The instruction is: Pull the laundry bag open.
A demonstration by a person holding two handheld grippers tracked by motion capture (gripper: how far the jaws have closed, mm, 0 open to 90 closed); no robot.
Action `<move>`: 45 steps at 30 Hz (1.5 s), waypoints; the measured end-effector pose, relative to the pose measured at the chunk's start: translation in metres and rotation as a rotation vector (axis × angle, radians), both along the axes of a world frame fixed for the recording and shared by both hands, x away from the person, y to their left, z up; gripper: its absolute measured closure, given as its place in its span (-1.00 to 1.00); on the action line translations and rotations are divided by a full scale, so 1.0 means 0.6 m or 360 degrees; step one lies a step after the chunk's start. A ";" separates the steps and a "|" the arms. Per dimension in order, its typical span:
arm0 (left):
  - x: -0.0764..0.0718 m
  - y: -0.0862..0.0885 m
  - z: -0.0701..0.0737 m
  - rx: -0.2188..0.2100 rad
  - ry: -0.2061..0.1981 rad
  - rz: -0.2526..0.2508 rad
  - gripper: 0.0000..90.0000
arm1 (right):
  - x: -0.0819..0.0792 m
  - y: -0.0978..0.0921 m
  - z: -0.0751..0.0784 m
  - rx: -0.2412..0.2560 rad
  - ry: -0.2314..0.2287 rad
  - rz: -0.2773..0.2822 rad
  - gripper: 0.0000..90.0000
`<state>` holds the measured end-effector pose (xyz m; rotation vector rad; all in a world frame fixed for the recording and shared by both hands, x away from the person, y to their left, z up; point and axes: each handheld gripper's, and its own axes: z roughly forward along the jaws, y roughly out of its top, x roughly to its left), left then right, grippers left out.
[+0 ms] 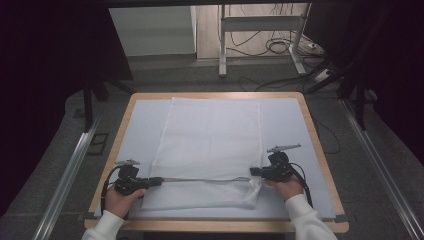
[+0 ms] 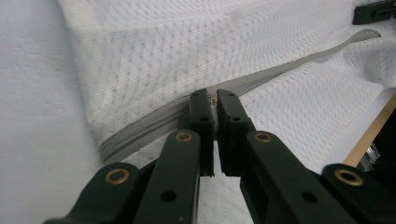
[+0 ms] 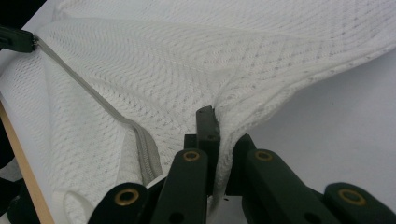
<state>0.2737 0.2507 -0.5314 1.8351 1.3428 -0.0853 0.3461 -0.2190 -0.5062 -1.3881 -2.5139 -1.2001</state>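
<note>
A white mesh bag (image 1: 210, 140) lies flat on the pale mat (image 1: 142, 115), with a grey zipper (image 1: 200, 179) running across its near end. My left gripper (image 1: 159, 181) is at the zipper's left end; in the left gripper view its jaws (image 2: 215, 100) are shut on the small metal zipper pull (image 2: 214, 99). My right gripper (image 1: 252, 171) holds the bag's right side near the zipper's other end. In the right gripper view it (image 3: 215, 122) is shut on a pinch of mesh (image 3: 187, 60), which drapes over one jaw. The zipper (image 3: 93, 93) runs off toward the left gripper (image 3: 16, 41).
The mat covers a wooden table (image 1: 215, 95) whose near edge shows as a tan strip (image 3: 23, 172). Bare mat lies to either side of the bag. Beyond the table are a floor with cables (image 1: 280, 47) and a white desk frame (image 1: 222, 45).
</note>
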 end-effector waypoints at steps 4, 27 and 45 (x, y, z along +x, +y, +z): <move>-0.002 0.010 0.000 -0.0002 -0.0003 0.0019 0.93 | 0.001 0.000 -0.001 0.0002 0.0000 0.0000 0.95; -0.017 0.041 -0.002 0.0059 -0.0025 0.0099 0.93 | 0.001 0.000 -0.002 0.0001 0.0006 0.0005 0.96; -0.013 0.054 -0.011 0.0148 0.0006 0.0156 0.93 | 0.004 -0.002 -0.007 -0.0003 0.0025 0.0005 0.95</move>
